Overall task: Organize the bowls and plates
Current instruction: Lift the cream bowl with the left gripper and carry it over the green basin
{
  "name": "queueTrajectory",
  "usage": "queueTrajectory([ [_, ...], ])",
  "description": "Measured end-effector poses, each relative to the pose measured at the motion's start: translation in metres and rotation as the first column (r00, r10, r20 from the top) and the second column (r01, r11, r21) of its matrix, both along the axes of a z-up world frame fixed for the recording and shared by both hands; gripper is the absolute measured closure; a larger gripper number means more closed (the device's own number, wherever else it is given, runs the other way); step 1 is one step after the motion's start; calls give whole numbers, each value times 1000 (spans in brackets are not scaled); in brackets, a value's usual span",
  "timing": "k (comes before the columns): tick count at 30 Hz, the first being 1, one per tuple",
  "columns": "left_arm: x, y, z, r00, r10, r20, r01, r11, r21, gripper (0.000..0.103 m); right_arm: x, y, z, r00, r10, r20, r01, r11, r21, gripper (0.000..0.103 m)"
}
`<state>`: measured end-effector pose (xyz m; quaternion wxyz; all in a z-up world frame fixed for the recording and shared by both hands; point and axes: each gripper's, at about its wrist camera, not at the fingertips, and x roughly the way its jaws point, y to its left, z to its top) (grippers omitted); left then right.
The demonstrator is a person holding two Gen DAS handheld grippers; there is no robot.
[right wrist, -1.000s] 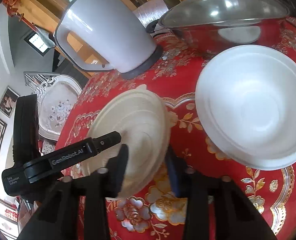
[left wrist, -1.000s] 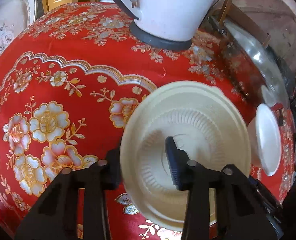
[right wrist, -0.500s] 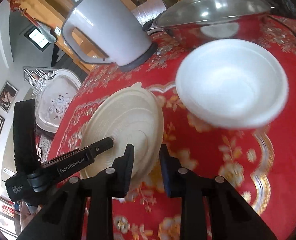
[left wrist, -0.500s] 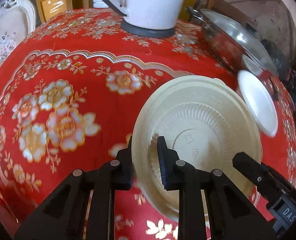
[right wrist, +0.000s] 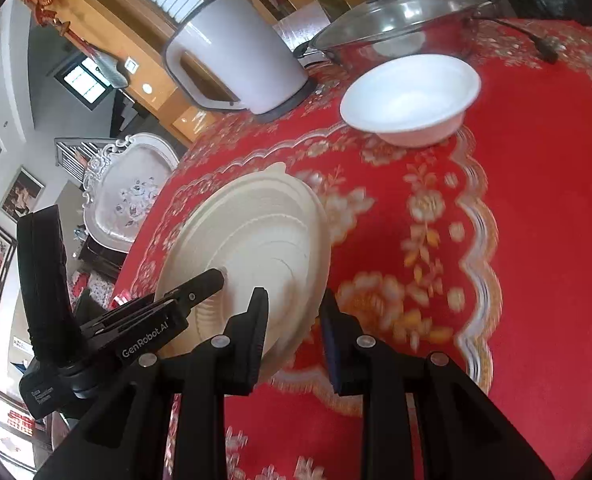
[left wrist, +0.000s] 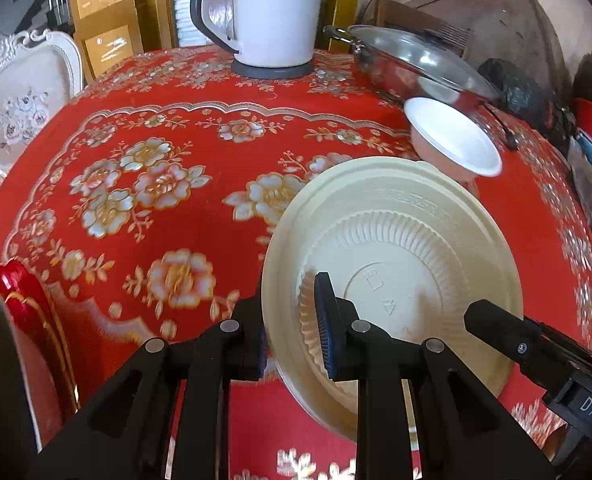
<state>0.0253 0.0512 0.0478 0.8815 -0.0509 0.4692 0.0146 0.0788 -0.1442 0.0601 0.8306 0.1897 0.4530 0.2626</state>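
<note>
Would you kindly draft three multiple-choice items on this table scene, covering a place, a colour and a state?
1. Where does the white bowl stand?
A. on the tablecloth in front of the lidded pan
B. on the chair
C. inside the kettle

2. What colour is the tablecloth?
A. green
B. red with gold flowers
C. plain white

3. How is the cream plate held?
A. flat on the cloth, untouched
B. under the bowl
C. tilted, its rim pinched by both the left gripper and the right gripper

Answers: A, the pan rises right behind it; B, the floral cloth shows; C, jaws clamp opposite rims.
</note>
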Motion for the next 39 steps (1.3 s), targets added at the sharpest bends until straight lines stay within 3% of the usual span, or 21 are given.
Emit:
queueTrajectory([
  [12, -49, -2, 23, 996, -14, 89, 9, 998, 58, 83, -36, 0, 14, 999, 8, 32, -9, 1000, 16, 76],
  [23, -74, 25, 57, 986, 26, 167, -36, 998, 54, 83, -44, 29, 44, 992, 60, 108, -59, 998, -6, 75],
  [32, -109, 89, 105, 955, 134, 264, -146, 989, 27, 83, -49, 81, 75, 968, 168, 188, -170, 985, -1, 75],
  [39, -138, 157, 110, 925, 270, 267, -284, 959, 15, 83, -54, 156, 95, 924, 305, 232, -309, 951, -20, 75],
])
